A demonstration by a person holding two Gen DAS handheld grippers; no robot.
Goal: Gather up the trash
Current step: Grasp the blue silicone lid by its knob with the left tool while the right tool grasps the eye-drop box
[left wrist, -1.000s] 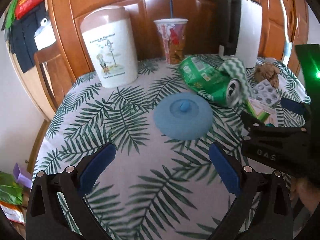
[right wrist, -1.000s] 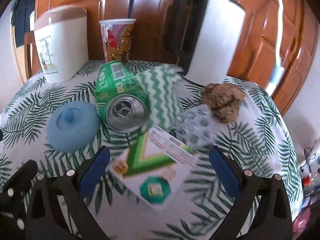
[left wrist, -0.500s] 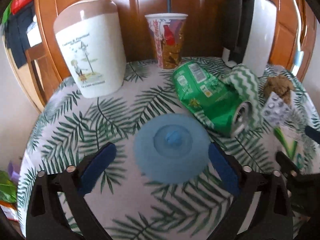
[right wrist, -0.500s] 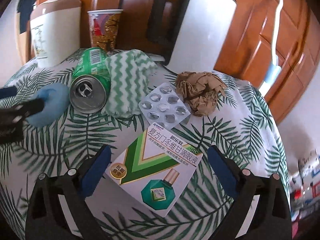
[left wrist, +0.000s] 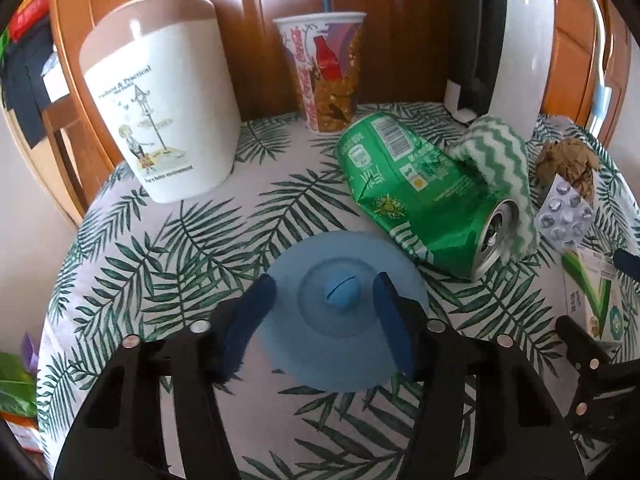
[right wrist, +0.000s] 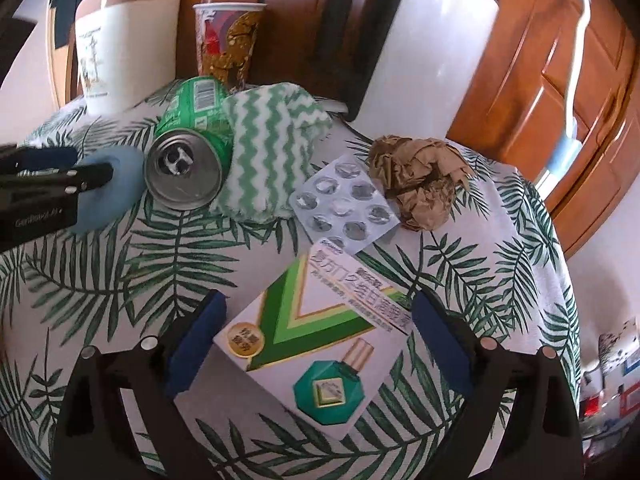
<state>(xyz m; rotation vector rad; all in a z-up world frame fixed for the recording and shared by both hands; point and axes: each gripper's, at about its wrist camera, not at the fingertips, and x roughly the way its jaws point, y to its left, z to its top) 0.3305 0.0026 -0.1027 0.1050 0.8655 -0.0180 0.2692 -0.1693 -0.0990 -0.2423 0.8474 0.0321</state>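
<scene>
My left tool (left wrist: pixel 324 300) is closing around the knob of the blue lid (left wrist: pixel 348 364), not yet touching it. My right tool (right wrist: pixel 316 332) is standing open around the box (right wrist: pixel 316 344), at six o'clock from the pill sheet (right wrist: pixel 344 204) on the desk (right wrist: pixel 80 280).

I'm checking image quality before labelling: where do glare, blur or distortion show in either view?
Left wrist view: fisheye bows the brown wooden cabinet doors; dark vignette fills the corners. Right wrist view: window glare washes the tall white appliance; the black left gripper at the frame edge looks soft.
</scene>
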